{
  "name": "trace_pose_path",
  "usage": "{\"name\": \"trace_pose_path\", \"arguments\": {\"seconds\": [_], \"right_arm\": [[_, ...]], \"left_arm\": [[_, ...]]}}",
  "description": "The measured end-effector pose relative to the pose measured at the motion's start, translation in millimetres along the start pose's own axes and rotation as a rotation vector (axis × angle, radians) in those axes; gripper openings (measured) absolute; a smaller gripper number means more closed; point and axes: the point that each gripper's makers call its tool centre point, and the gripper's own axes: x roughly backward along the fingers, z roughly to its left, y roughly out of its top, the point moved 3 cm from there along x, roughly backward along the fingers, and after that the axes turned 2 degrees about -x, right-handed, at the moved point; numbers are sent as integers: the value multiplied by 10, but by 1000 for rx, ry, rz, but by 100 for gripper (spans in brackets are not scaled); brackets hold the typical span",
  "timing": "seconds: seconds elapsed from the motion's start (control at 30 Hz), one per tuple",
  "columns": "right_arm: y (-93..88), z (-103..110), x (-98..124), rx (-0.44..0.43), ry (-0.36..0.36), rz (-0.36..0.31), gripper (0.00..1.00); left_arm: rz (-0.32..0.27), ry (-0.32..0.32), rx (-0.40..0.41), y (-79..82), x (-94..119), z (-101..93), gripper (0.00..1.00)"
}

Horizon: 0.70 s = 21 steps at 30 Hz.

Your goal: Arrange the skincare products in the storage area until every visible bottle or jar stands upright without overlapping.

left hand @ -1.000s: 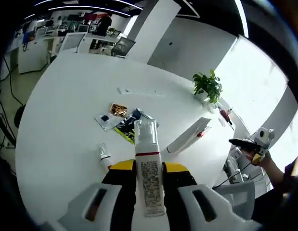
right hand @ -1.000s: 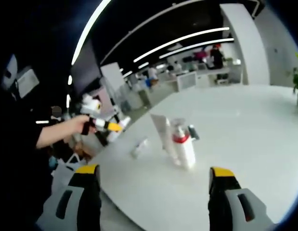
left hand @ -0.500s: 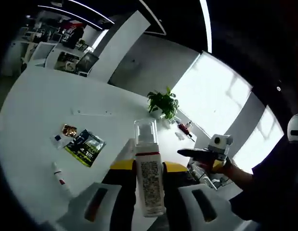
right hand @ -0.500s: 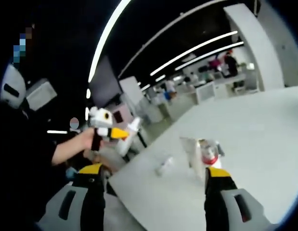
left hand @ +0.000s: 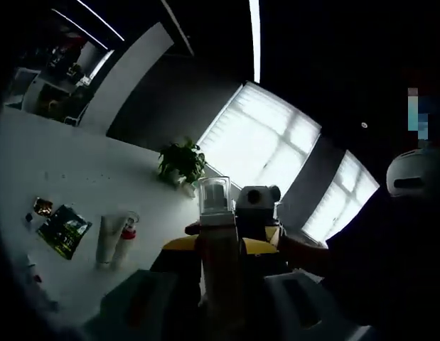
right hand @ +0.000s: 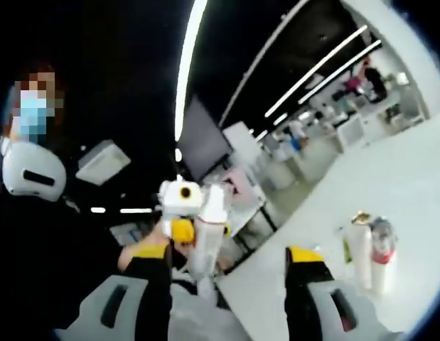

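Left gripper view puts the pump bottle (left hand: 215, 234) dead centre, standing up between my two jaws, clear cap on top; my left claw (left hand: 218, 266) is clamped on its body and holds it in the air, off the counter (left hand: 77, 192). Just behind the bottle, nearly touching its cap in the picture, my right claw (left hand: 256, 206) faces me, held in my other hand. Whether it touches the bottle I cannot tell.

Left of the bottle, on the counter, a white tube (left hand: 106, 240) and a red-collared bottle (left hand: 125, 238) sit side by side, close together; from this angle I cannot tell whether they stand or lie. Further left of the bottle lies a dark green packet (left hand: 63, 229), and beyond it a small gold sachet (left hand: 42, 206). Behind the bottle, at the far edge of the counter, a potted plant (left hand: 181, 160) stands before bright windows.

Right gripper view: my right claw (right hand: 228, 277) is spread wide with nothing between its jaws. The pump bottle (right hand: 207, 229) hangs just inside its left jaw, gripped by my left claw (right hand: 183, 213), my hand (right hand: 138, 252) behind it. Right of that bottle, on the counter (right hand: 411, 185), the white tube (right hand: 358, 245) and red-collared bottle (right hand: 380, 249) stand upright, beside each other.
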Motion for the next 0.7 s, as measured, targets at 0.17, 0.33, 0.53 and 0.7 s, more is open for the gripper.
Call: {"name": "trace_pose_path", "arguments": {"seconds": [0.17, 0.33, 0.53, 0.7], "right_arm": [[177, 194, -101, -43, 84, -67, 50], [193, 261, -128, -47, 99, -62, 39], [144, 290, -134, -28, 97, -34, 29], [168, 366, -124, -11, 134, -45, 15]], "left_arm": [[-22, -45, 0, 28, -44, -129, 16], [-34, -71, -5, 66, -42, -188, 16], [-36, -83, 0, 97, 18, -131, 16], [-43, -87, 2, 117, 11, -132, 16]]}}
